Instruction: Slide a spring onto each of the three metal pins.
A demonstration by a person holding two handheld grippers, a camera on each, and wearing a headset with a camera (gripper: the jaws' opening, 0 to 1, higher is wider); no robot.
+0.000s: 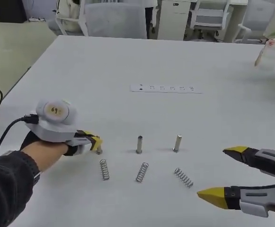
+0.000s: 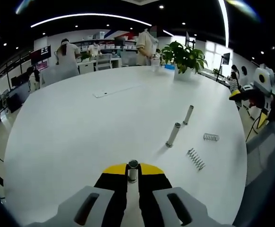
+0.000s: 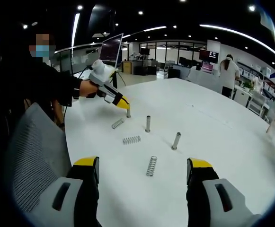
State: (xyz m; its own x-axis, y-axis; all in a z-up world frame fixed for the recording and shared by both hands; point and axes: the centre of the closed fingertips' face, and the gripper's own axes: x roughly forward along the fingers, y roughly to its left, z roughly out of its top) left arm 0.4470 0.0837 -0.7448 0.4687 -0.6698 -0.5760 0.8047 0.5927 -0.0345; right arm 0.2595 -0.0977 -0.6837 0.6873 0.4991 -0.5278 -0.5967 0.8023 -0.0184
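White counter (image 1: 213, 113) carries every item of the task. On it I record three metal pins standing upright in a row: left pin (image 1: 99, 150), middle pin (image 1: 139, 144) and right pin (image 1: 177, 143), none yet carrying a spring. Three springs lie flat on the near side of that row, one before each pin: left spring (image 1: 104, 169), middle spring (image 1: 142, 172) and right spring (image 1: 183, 177). Each lies close to its pin and touches none. My left tongs (image 2: 133, 174) are pinched on the left pin, which stands between the yellow tips in the left gripper view. A hand in a dark sleeve grips the handle at the counter's left side. My right tongs (image 1: 212, 171) are spread wide at the right, near the right spring but apart from it. Farther back a white power strip (image 1: 165, 88) lies flat on the counter. Office chairs (image 1: 116, 19) stand beyond the far edge. A potted plant (image 2: 182, 56) stands at the far end of the counter in the left gripper view.
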